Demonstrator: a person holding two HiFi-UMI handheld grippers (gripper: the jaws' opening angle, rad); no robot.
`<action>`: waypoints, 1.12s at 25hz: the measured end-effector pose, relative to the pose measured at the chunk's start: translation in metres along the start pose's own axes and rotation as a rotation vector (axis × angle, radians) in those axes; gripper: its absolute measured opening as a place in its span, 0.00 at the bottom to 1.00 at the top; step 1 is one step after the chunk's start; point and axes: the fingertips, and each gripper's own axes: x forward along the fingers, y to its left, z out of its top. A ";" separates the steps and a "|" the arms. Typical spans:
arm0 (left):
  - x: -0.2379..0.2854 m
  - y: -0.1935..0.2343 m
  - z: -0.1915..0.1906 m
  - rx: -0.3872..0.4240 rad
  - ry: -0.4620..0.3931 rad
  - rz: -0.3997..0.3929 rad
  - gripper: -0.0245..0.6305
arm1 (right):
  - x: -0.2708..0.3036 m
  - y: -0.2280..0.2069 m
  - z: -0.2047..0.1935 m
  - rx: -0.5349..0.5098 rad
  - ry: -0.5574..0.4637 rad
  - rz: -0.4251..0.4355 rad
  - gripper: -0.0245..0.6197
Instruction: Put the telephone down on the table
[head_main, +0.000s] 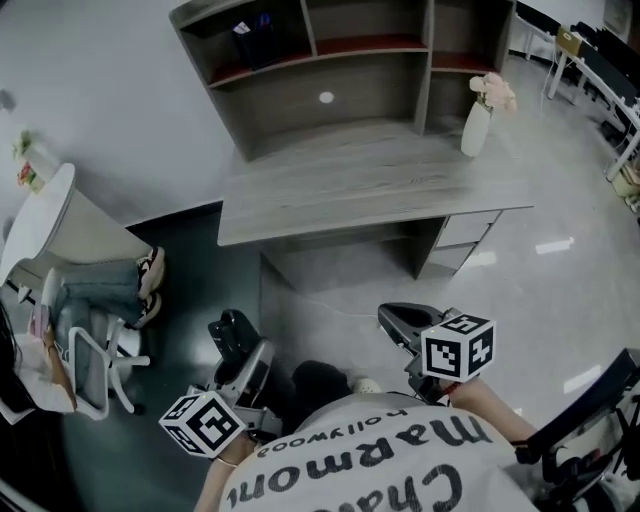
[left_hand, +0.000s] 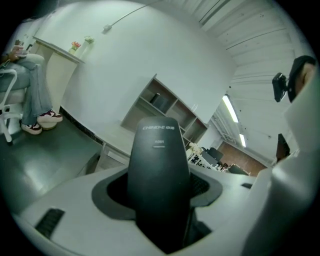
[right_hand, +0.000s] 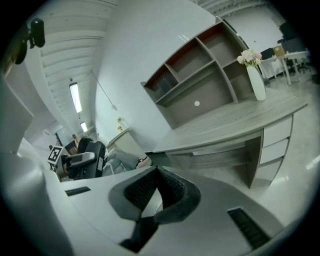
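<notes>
A black telephone handset stands upright between the jaws of my left gripper, which is shut on it, held low in front of the person and well short of the desk. The handset's top end carries small white print. The grey wooden desk stands ahead in the head view, its top bare in the middle. My right gripper hangs at the right, also short of the desk; its jaws meet at their tips with nothing between them. In the right gripper view the left gripper with the handset shows at the left.
A shelf unit rises at the back of the desk. A white vase with flowers stands on the desk's right end. Drawers sit under that side. A seated person's legs and a white chair are at the left.
</notes>
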 end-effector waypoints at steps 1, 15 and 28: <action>0.003 -0.002 -0.001 0.002 0.012 0.000 0.46 | 0.000 -0.001 -0.005 0.007 0.010 0.000 0.05; 0.056 0.007 -0.010 -0.022 0.119 -0.058 0.46 | -0.004 -0.046 -0.020 0.136 0.026 -0.136 0.05; 0.118 0.052 0.037 -0.048 0.150 -0.083 0.46 | 0.075 -0.065 0.019 0.160 0.053 -0.145 0.05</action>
